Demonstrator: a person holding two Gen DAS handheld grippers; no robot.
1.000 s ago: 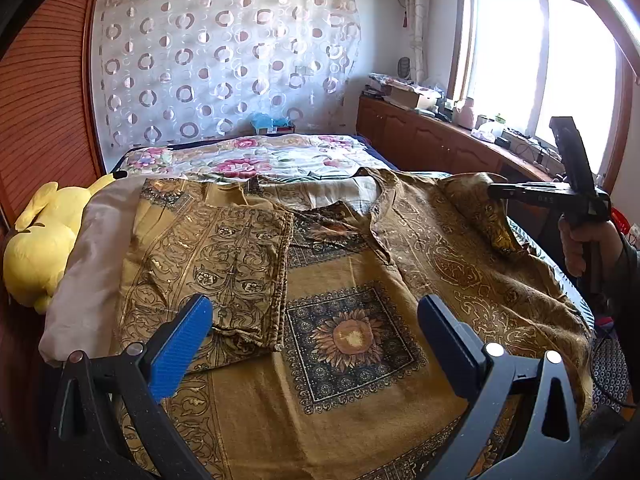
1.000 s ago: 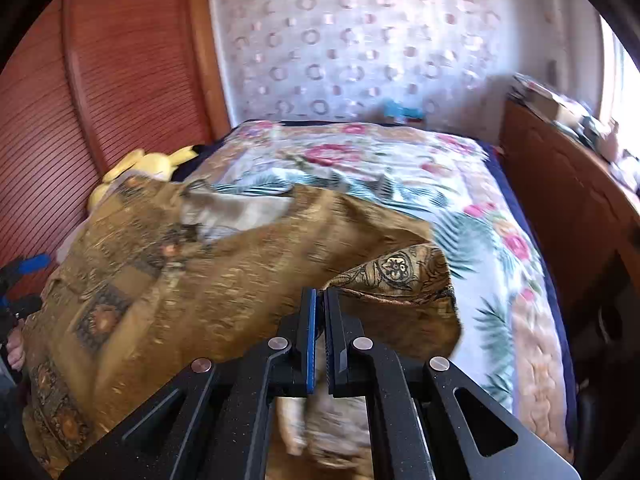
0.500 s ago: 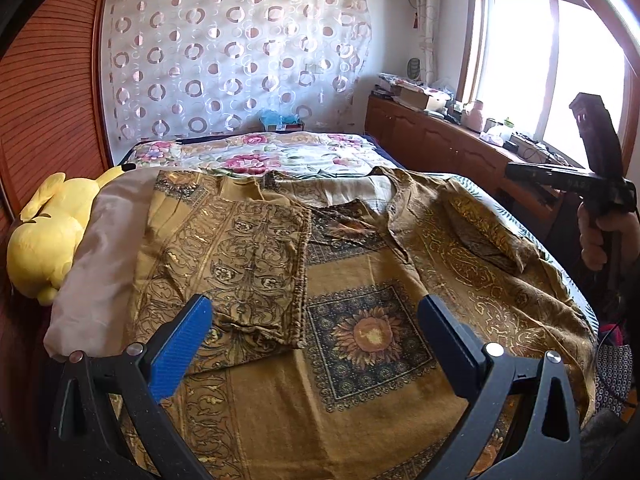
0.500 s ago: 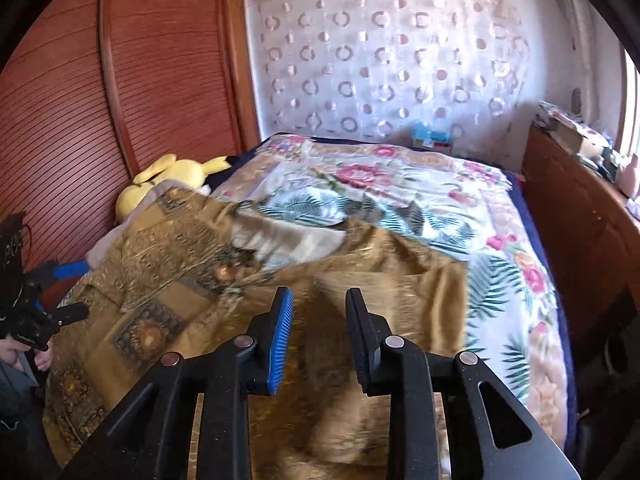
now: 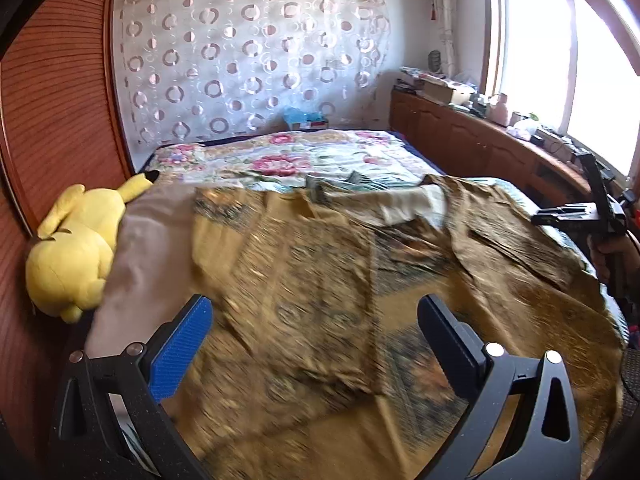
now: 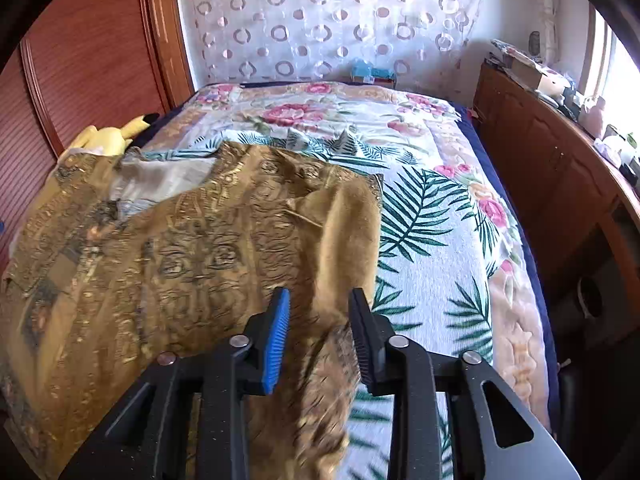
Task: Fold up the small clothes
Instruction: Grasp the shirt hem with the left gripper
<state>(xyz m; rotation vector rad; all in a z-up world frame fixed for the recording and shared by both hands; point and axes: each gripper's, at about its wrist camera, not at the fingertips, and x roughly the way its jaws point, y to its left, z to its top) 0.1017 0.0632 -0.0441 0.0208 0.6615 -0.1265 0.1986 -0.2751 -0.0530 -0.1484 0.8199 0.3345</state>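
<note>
Bed (image 6: 432,240) under floral cover, gold garment (image 5: 340,280) spread across near end; wooden cabinets along right. Left gripper (image 5: 312,344) wide, empty. Right gripper (image 6: 318,336) just opening, narrow over sleeve, bare cover beyond.

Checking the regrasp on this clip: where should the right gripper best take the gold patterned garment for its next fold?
Probably the gold patterned garment's outer edge lying over the floral bedspread, approached from the bedspread side: that edge lies free and flat. The right gripper is open above it.
</note>
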